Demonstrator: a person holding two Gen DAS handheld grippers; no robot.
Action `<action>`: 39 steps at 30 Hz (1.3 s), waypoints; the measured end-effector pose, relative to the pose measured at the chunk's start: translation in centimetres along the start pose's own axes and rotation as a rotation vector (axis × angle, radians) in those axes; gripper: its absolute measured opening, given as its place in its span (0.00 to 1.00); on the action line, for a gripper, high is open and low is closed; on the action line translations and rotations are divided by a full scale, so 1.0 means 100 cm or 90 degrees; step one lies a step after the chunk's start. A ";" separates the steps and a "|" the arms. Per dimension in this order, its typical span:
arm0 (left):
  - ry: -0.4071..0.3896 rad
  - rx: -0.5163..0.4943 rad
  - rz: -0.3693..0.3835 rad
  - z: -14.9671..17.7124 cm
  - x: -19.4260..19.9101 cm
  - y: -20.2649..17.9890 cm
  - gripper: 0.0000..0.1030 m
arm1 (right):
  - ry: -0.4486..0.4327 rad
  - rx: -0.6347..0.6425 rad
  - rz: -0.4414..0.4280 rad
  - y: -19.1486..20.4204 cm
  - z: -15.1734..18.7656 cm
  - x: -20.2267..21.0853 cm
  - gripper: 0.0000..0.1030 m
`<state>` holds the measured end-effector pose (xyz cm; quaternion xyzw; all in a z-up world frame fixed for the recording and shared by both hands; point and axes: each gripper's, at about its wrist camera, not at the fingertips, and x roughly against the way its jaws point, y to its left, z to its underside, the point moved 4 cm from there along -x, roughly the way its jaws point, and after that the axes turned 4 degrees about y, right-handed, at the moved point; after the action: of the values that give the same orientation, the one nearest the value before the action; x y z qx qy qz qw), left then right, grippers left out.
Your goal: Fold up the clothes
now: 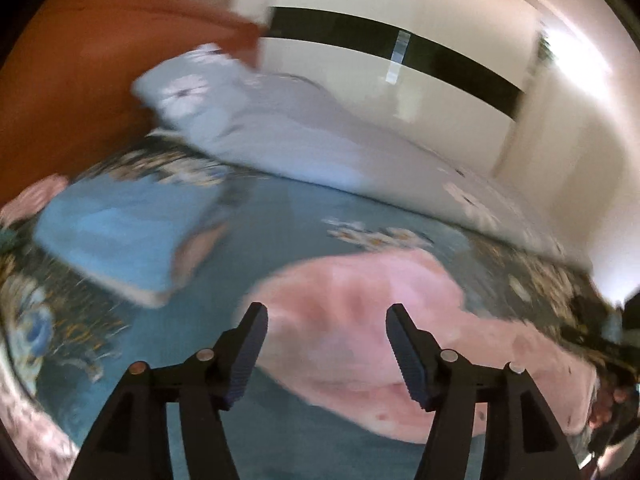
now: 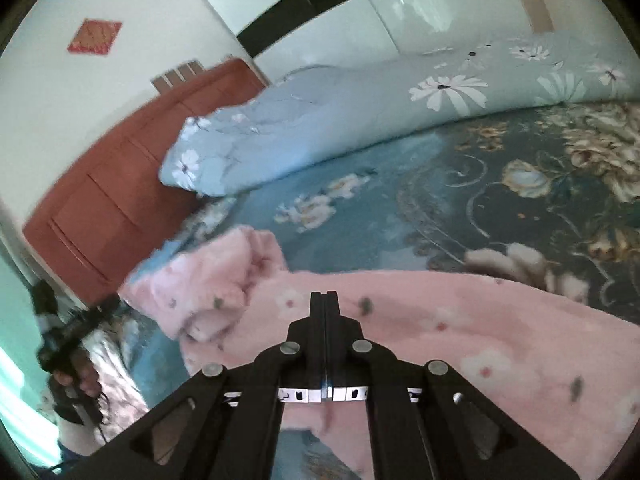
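Observation:
A pink fleece garment [image 1: 360,320] with small flowers lies spread on the bed, bunched at one end [image 2: 224,280]. My left gripper [image 1: 326,316] hovers just above it, open, with nothing between its fingers. My right gripper [image 2: 326,296] is shut, fingers pressed together over the pink garment [image 2: 460,320]; no cloth shows between the tips. A folded light blue garment [image 1: 120,236] rests on the bed to the left. A hand holding the left gripper [image 2: 68,352] shows at the left edge of the right wrist view. The left wrist view is motion-blurred.
The bed has a teal floral sheet [image 2: 460,208]. A rolled light blue quilt with white daisies [image 2: 360,112] lies along the far side. A reddish-brown headboard [image 2: 120,184] stands at the left. White wardrobe doors with a black band [image 1: 400,44] are behind.

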<state>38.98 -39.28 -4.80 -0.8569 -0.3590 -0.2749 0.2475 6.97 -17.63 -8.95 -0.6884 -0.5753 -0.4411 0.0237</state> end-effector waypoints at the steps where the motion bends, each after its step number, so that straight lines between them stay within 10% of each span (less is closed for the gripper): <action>1: 0.011 -0.026 0.011 0.003 -0.007 -0.014 0.66 | 0.007 -0.006 0.006 -0.002 0.004 -0.001 0.01; 12: 0.082 -0.322 -0.164 0.037 -0.089 -0.082 0.62 | 0.090 -0.032 0.027 -0.021 0.060 -0.013 0.01; 14: 0.084 -0.270 -0.148 0.024 -0.088 -0.070 0.22 | 0.098 -0.044 0.031 -0.026 0.066 -0.014 0.01; 16: 0.085 -0.190 -0.111 0.007 -0.084 -0.053 0.10 | 0.100 -0.053 0.031 -0.030 0.068 -0.014 0.01; 27: -0.007 0.100 -0.099 -0.095 -0.030 0.075 0.07 | 0.129 -0.012 -0.020 -0.006 0.076 -0.030 0.01; 39: -0.010 0.210 -0.094 -0.066 -0.015 0.130 0.07 | 0.139 0.052 0.001 0.009 0.070 -0.048 0.22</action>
<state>45.95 -52.17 -3.90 -0.7781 -0.4630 -0.2232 0.3610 12.00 -17.84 -15.86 -0.6354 -0.5862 -0.4894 0.1150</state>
